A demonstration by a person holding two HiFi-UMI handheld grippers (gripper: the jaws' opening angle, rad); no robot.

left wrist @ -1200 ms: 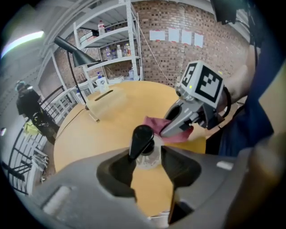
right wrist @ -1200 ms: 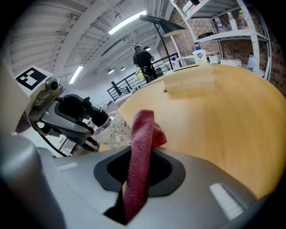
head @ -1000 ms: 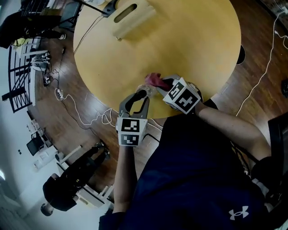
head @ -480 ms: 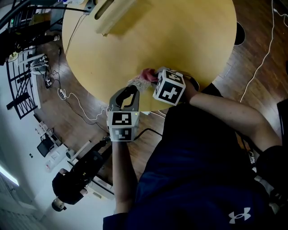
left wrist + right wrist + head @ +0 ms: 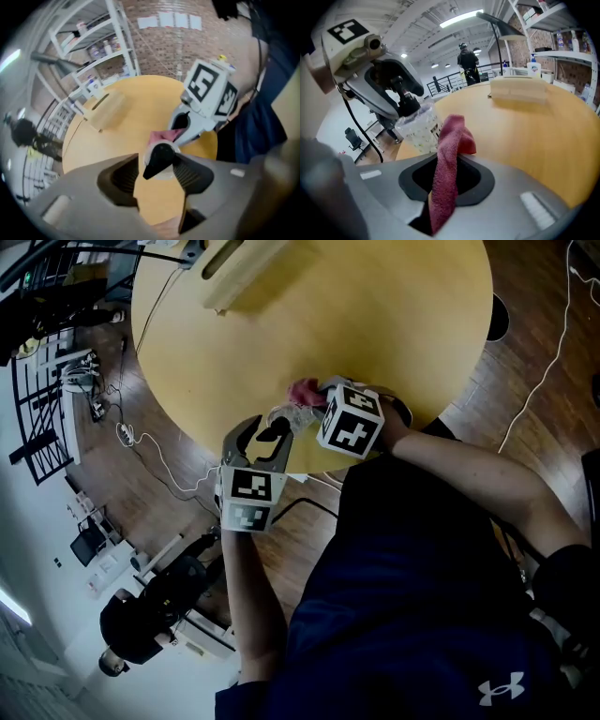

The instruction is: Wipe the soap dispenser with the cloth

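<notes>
The soap dispenser (image 5: 417, 125) stands upright near the front edge of the desk (image 5: 534, 131). Its black pump top sits between the jaws of the left hand-held gripper (image 5: 264, 435), which have just been opening and stand released, one pad clear of it. The right hand-held gripper (image 5: 447, 161) is clenched on the red cloth (image 5: 452, 133), whose free fold rises just beside the dispenser's flank, so the wipe likely means pressing leftward in that gripper's view, then along the upright body
</notes>
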